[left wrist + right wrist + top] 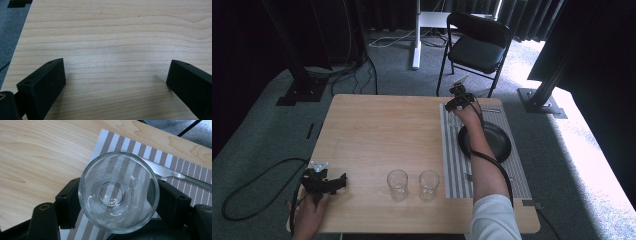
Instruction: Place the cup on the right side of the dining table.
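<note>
Your right gripper (117, 202) is pinching a clear round glass (119, 192), ribbed at its base, over the far left corner of the striped woven mat (160, 157). Beside it, a steel utensil (175, 175) is running off-frame. Your left gripper (115, 82) is resting spread over bare wood-grain table (112, 32).

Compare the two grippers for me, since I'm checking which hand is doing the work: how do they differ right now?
The right gripper is shut on a clear glass; the left gripper stands open with nothing between its jaws. The right gripper is at the far end of the striped mat, beside the dark plate; the left gripper sits at the near left of the table, over bare wood. Both are black, two-jawed and hand-held.
</note>
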The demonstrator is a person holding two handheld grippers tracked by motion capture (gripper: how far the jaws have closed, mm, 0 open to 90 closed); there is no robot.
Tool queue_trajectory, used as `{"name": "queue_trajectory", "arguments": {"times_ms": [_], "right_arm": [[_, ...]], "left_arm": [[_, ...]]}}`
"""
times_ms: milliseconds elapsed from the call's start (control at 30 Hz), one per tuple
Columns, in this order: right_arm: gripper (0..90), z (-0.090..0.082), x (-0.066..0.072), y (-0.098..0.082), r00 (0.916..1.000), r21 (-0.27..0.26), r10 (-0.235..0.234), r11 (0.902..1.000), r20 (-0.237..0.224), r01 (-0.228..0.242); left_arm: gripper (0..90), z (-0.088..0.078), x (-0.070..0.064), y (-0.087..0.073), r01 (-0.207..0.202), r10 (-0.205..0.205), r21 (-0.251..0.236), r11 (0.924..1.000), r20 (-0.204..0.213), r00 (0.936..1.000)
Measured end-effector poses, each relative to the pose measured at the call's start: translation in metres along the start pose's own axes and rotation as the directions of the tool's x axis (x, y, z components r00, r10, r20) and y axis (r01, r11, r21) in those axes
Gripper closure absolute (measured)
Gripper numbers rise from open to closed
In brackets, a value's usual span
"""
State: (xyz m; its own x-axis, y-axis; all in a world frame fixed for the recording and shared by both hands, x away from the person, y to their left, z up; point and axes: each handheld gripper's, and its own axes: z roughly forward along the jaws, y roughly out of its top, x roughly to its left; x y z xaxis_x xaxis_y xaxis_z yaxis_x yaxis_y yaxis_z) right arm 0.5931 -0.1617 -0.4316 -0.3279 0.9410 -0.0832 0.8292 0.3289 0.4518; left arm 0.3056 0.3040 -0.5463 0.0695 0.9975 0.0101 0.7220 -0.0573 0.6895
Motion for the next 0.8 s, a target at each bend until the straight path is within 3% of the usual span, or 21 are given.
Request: {"name": "queue_trajectory", "arguments": {"times_ms": [267,300,400,800], "right_arm": [[27.4,-0.001,-0.002,-0.004,0.9998,-0.007,0.018,0.9998,-0.008,-0.018],[20.3,-0.001,-0.003,-0.006,0.9992,-0.005,0.033,0.9994,-0.022,-0.033],[17.3,-0.001,-0.005,-0.009,0.9988,-0.003,0.045,0.9990,-0.018,-0.045],[15.3,-0.008,-0.005,-0.025,0.9934,-0.030,0.100,0.9944,-0.056,-0.102]], "left_arm": [[2.6,0.000,0.000,0.000,0.000,0.000,0.000,1.0000,0.000,1.0000],[2.6,0.000,0.000,0.000,0.000,0.000,0.000,1.0000,0.000,1.0000],[2.6,0.000,0.000,0.000,0.000,0.000,0.000,1.0000,0.000,1.0000],[2.6,0.000,0.000,0.000,0.001,-0.001,0.000,1.0000,0.000,1.0000]]}}
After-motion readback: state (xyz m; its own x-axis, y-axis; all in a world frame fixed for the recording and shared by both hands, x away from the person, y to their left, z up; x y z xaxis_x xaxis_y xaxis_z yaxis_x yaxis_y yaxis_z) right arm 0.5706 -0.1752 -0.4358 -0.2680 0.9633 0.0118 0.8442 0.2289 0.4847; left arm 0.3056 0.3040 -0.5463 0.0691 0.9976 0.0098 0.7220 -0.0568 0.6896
